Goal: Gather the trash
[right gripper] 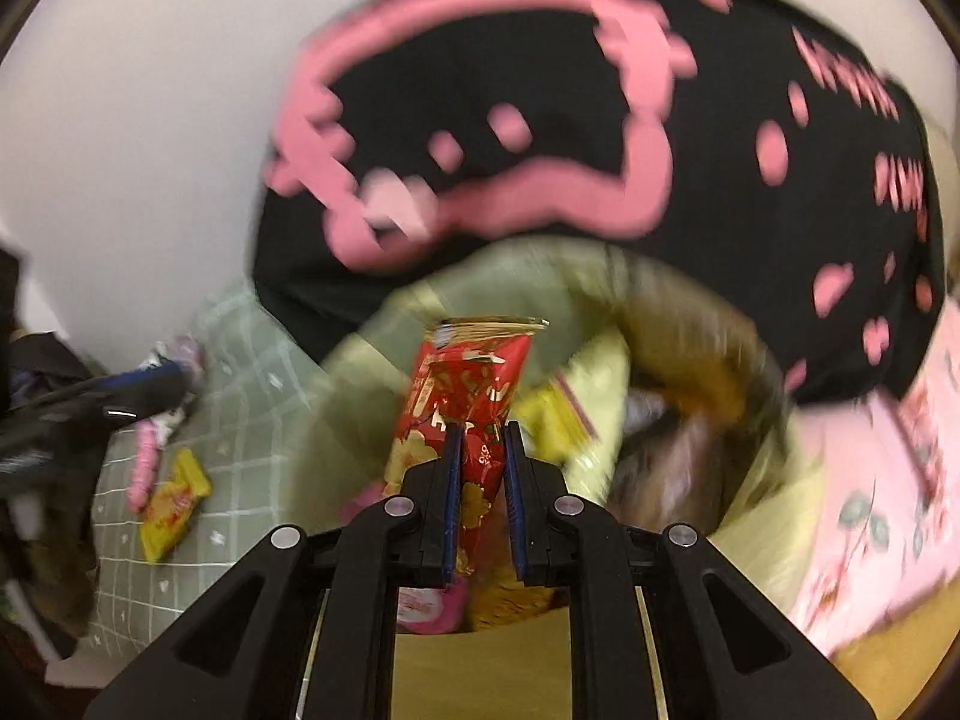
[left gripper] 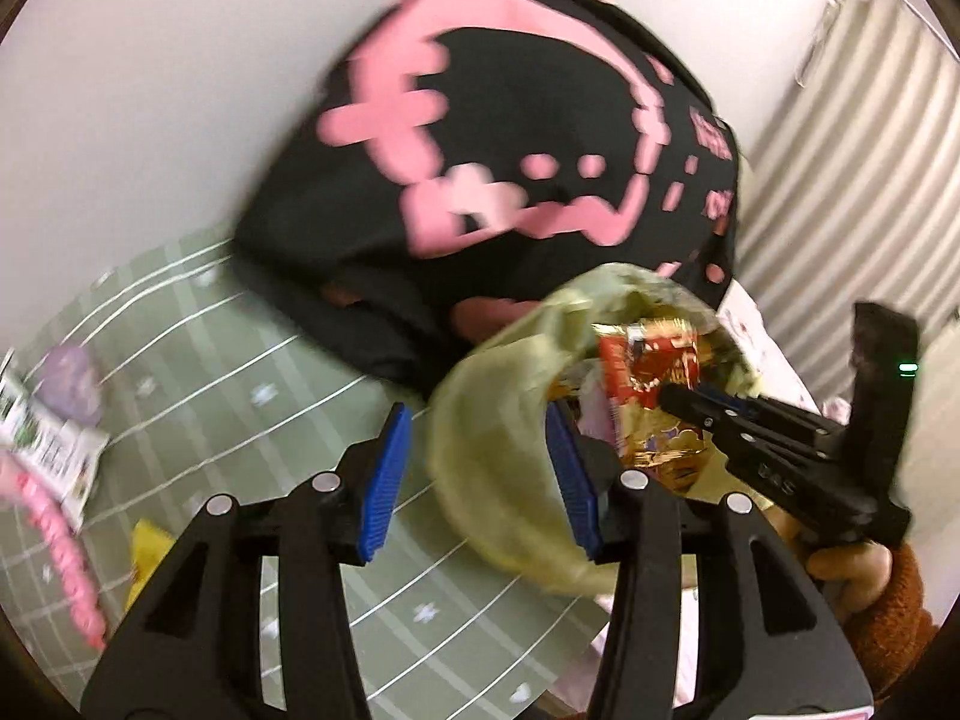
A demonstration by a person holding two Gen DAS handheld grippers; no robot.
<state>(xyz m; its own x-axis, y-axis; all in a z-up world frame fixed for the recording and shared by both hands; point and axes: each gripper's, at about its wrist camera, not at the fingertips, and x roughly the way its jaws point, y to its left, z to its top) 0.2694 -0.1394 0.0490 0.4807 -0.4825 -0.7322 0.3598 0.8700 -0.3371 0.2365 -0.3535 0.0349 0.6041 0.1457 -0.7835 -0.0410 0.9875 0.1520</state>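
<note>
- While clamped on a red and gold snack wrapper, right gripper at lower centre of the right wrist view, blue pads pressed to the foil on both sides.
- Wrapper's long axis running up the frame from the jaws, sealed end uppermost, body poised over the open mouth of a pale yellow-green trash bag.
- Inside the bag, lower centre: more wrappers, yellow, pink and gold, blurred.
- In the left wrist view, left gripper at lower centre, jaws parted and gripping nothing; bag rim between the blue pads, its edge against or just beside the right-hand pad, not pinched.
- Same view, right of centre: right gripper reaching into the bag mouth with the wrapper; clearly the nearer tool for the drop, judged a matter of simply letting go.
- Still uncollected: a yellow packet at lower left of the right wrist view, well apart from the bag.
- Surface: sage-green cloth with white grid lines and small flowers; pink floral fabric at right.
- Behind: a black bag with pink print, a plain white wall, ribbed white panel at upper right.
</note>
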